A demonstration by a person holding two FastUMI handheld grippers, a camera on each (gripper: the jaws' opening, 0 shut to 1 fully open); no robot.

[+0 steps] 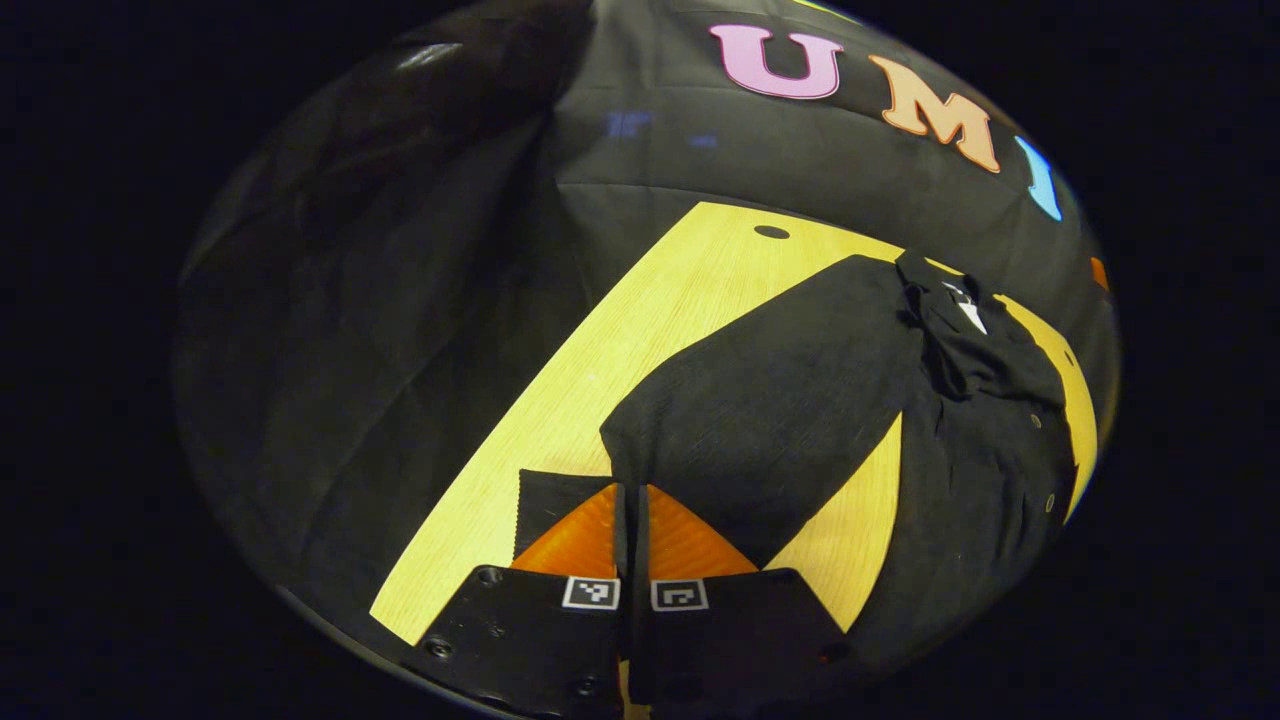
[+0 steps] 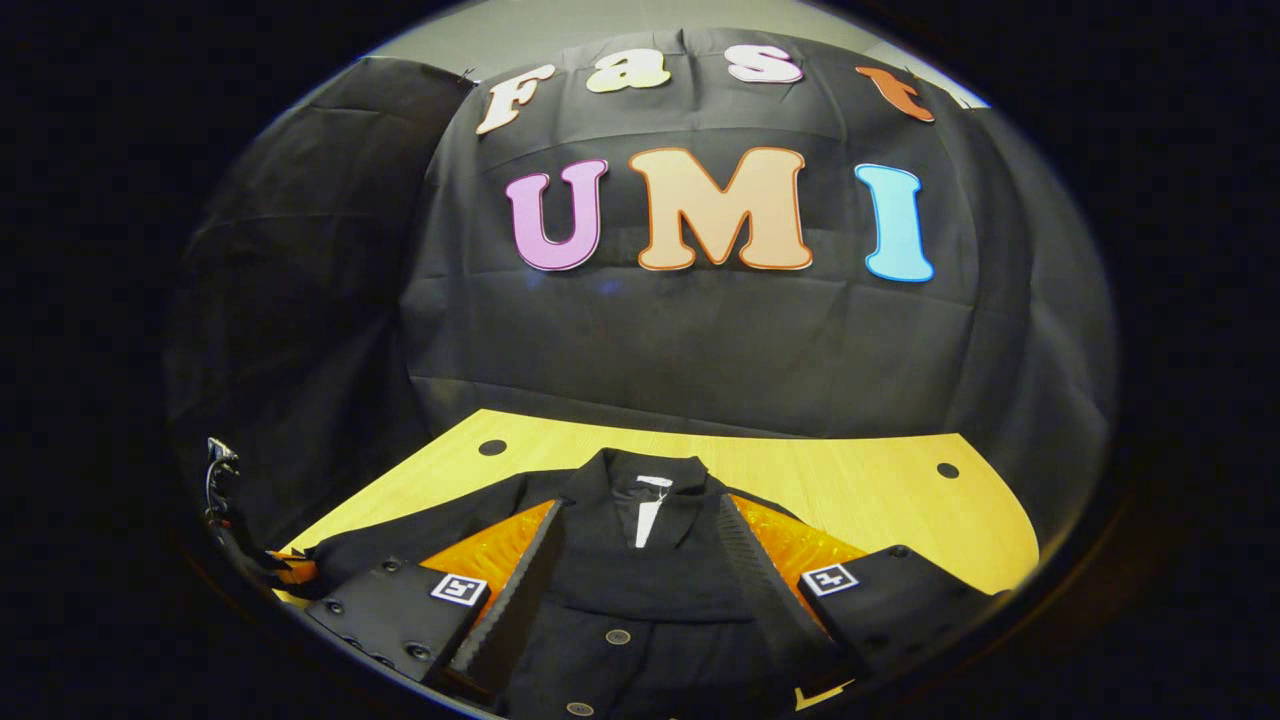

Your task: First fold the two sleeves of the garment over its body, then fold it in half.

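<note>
My left gripper [image 1: 632,520] has its jaws pressed nearly together, seemingly pinching the cuff of the sleeve [image 1: 760,400], though dark cloth hides the contact. My right gripper [image 2: 640,560] hangs with jaws wide above the garment [image 2: 640,590], spread on the tabletop [image 2: 860,490]. No fold looks finished; its hem is cut off.

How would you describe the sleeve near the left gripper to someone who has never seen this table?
On the wooden table lies a dark buttoned garment. Its sleeve is the broad dark band slanting from the collar down to the left gripper, whose jaws are closed at its cuff end.
</note>
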